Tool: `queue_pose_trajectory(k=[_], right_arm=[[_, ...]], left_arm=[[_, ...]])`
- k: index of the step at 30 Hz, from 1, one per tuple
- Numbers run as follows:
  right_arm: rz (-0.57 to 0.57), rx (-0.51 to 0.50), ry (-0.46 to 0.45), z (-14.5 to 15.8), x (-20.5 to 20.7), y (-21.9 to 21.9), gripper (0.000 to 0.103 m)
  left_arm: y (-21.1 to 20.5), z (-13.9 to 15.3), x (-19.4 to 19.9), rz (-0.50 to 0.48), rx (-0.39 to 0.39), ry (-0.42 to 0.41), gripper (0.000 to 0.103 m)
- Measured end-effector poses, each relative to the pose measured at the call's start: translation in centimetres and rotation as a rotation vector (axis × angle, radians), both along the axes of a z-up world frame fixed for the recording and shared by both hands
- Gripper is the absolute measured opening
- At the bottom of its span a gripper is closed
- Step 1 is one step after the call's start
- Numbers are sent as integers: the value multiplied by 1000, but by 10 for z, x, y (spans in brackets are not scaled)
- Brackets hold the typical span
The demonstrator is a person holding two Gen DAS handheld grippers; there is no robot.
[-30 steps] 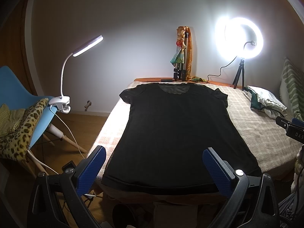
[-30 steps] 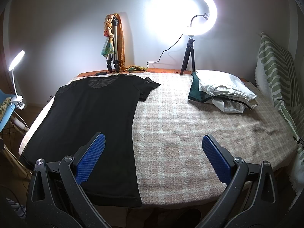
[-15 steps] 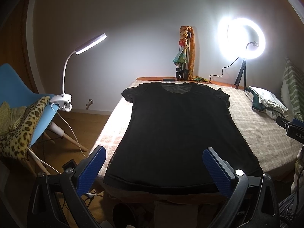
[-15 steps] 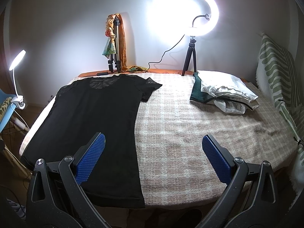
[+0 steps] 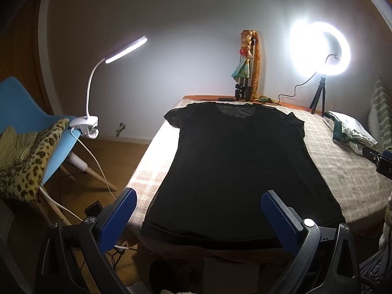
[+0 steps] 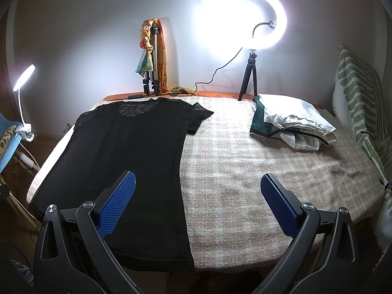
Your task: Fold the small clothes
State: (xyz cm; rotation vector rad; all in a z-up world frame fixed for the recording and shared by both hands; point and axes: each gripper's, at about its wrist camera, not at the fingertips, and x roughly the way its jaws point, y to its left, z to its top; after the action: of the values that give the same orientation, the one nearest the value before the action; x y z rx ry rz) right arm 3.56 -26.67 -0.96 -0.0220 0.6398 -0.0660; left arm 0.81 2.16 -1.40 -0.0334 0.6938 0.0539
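Black T-shirt (image 5: 242,166) lies flat on the checked bedcover (image 6: 245,171), long axis running 6 to 12 o'clock, neckline at 12, hem nearest me. My left claw (image 5: 198,216) and right claw (image 6: 197,197) are both spread wide, holding nothing, above the near edge.

T-shirt (image 6: 132,161) laid flat on table (image 6: 245,183), left side | clothes pile (image 6: 291,125) far right | ring light (image 6: 254,24) behind pile | clip lamp (image 5: 107,78) off-table, left
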Motion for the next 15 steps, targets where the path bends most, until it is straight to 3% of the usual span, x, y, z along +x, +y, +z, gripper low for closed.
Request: queue_pose_trajectory(k=[11,15], right_arm=[[74,-26,-6,12,26,33,103],[102,0,-5,18,39,38,103]], left_arm=[[30,3,23,40,-61,46,96],[36,14,33,59,-23,57,96]])
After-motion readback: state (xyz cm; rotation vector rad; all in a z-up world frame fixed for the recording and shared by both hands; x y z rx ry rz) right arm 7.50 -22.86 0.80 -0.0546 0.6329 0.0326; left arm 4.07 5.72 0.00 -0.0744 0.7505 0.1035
